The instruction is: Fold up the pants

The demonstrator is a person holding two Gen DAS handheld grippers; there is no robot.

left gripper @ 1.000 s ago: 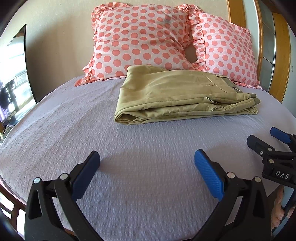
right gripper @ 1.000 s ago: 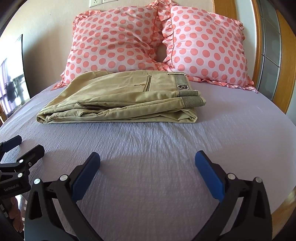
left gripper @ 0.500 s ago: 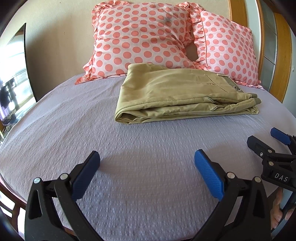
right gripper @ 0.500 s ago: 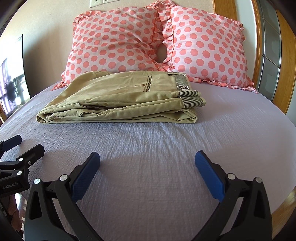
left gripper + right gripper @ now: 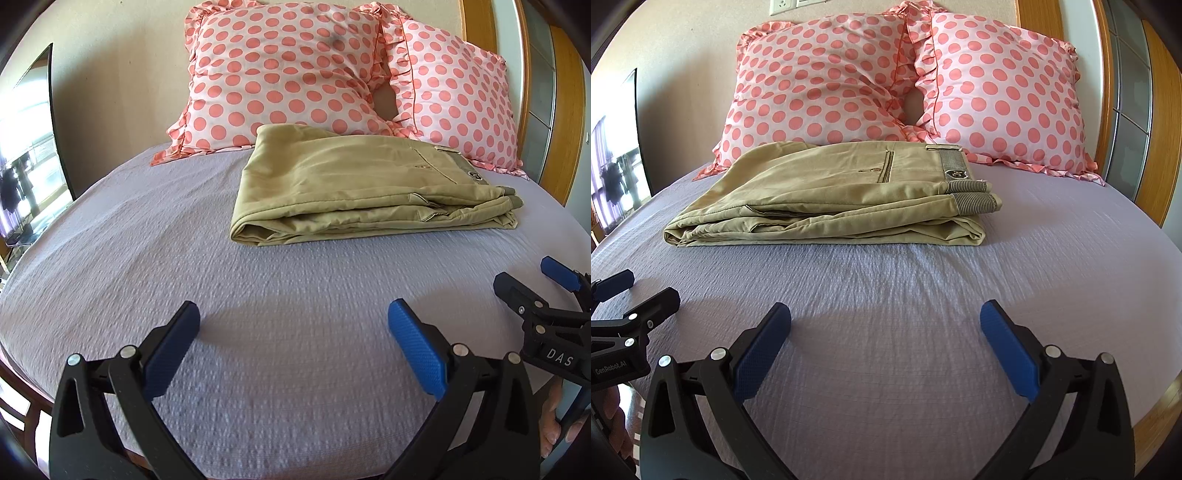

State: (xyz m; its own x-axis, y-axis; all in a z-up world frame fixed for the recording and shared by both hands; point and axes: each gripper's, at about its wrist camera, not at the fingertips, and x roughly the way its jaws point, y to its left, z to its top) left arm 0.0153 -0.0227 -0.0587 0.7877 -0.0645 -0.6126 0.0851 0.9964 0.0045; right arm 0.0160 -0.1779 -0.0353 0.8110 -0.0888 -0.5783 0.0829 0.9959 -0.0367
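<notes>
Both pairs of jaws stand wide apart and grasp nothing; our left gripper (image 5: 293, 343) and our right gripper (image 5: 885, 345) hover low over the lilac bedspread (image 5: 1052, 258), side by side and well short of the pants (image 5: 831, 199); the pants lie folded in a flat khaki bundle on the bed, just in front of two pink dotted pillows (image 5: 820, 85), touching neither gripper; the frame cuts off our own gripper bodies at the bottom edge, and the person's hands show only as slivers of fingers (image 5: 554, 421) at the margin; the left view shows the rounded fold edge of the pants (image 5: 369, 192) nearest us and a dim screen (image 5: 26, 155) at the far left, its picture too blurred to read; the right view alone shows the striped waistband (image 5: 956, 162), a small badge we cannot make out, and a wall socket (image 5: 781, 5) above the pillows.
</notes>
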